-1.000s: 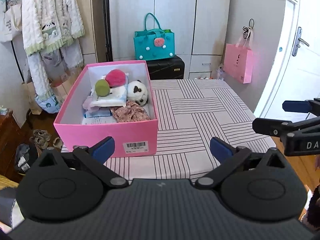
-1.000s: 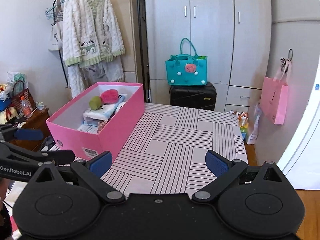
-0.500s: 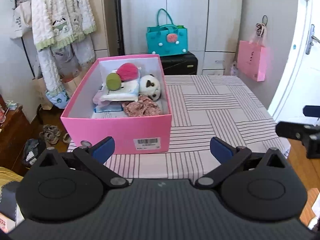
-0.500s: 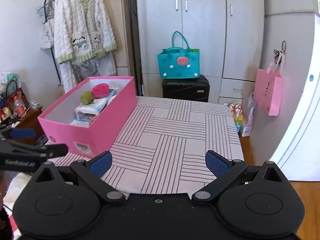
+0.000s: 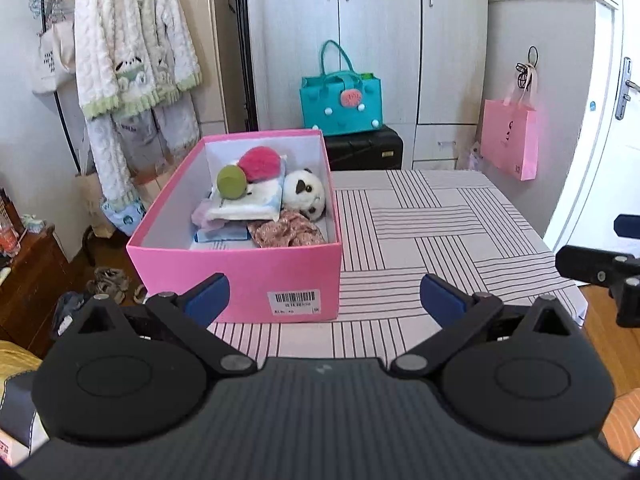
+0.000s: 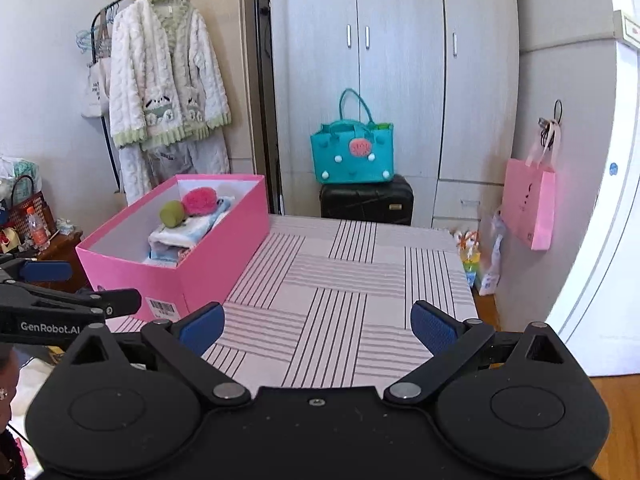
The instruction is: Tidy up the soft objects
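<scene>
A: Quick pass. Left gripper [image 5: 324, 300]?

B: Jaws spread wide, nothing between the blue pads. It hangs off the table's near edge, facing the pink box [image 5: 240, 276]. Same wide spread as a second ago.

A: Right gripper [image 6: 318, 326]?

B: Also wide open, empty, out over the striped tablecloth [image 6: 340, 288]. No change in its spread either.

A: So what differs from the earlier frames?

B: Viewpoint only — both cameras sit further back than a second ago. In the left wrist view the box has slid from the left toward centre and more floor shows beside it. The right gripper's arm, at the right edge of that view, shows less than before. In the right wrist view more of the table's near part shows.

A: Soft things?

B: All inside the box, unmoved — panda plush [image 5: 305, 194] against the right wall, pink pompom [image 5: 260, 164] and green ball [image 5: 231, 182] on top of a folded white-blue cloth [image 5: 248, 208], floral fabric [image 5: 286, 232] at the near right. The cloth around the box carries nothing else.

A: Box position?

B: On the table's left side, barcode label on the near wall. Same spot.

A: Background?

B: Teal bag [image 6: 352, 152] on a black suitcase [image 6: 366, 200], pink paper bag [image 6: 528, 204] hanging on the wall, fleece robe [image 6: 164, 88] on the rack. Unchanged.
</scene>
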Motion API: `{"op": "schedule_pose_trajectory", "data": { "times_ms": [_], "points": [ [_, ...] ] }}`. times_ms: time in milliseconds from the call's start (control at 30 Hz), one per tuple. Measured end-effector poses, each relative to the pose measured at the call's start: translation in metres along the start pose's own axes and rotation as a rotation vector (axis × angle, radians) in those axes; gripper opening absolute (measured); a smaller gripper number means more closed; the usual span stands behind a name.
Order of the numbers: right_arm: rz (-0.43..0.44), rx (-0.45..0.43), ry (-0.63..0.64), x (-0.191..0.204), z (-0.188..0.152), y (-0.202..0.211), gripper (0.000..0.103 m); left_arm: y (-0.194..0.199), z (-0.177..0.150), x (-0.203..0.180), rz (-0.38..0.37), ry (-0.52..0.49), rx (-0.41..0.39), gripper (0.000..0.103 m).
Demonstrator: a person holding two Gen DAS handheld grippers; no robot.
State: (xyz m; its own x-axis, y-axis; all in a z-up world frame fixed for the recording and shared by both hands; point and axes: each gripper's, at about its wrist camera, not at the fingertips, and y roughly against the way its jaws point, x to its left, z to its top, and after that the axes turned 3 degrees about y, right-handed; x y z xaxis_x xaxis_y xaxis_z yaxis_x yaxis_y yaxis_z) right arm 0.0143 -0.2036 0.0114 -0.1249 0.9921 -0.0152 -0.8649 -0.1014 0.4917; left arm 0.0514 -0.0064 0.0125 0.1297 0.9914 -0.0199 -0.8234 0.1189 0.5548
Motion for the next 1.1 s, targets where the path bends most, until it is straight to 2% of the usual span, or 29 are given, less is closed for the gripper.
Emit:
{"op": "schedule_pose_trajectory", "data": {
  "times_ms": [233,500,767,1000,1100],
  "points": [
    [-0.020,-0.086,0.030,0.002,-0.003,0.006,0.101,0.001,-0.002,-0.004,0.042,-0.014,-0.074,0.103],
    [-0.048,-0.142,0.063,0.005,-0.008,0.011,0.101,0.002,-0.005,0.000,0.040,-0.004,-0.092,0.103],
    [-0.048,-0.135,0.032,0.003,-0.010,0.007,0.101,0.013,-0.007,0.004,0.009,0.026,-0.095,0.103],
    [-0.048,-0.120,0.004,-0.001,-0.015,0.001,0.101,0.006,-0.008,0.011,0.028,0.058,-0.094,0.103],
    [-0.048,-0.126,0.000,-0.002,-0.016,0.001,0.101,0.003,-0.009,0.012,0.061,0.049,-0.083,0.103]
  ]
}}
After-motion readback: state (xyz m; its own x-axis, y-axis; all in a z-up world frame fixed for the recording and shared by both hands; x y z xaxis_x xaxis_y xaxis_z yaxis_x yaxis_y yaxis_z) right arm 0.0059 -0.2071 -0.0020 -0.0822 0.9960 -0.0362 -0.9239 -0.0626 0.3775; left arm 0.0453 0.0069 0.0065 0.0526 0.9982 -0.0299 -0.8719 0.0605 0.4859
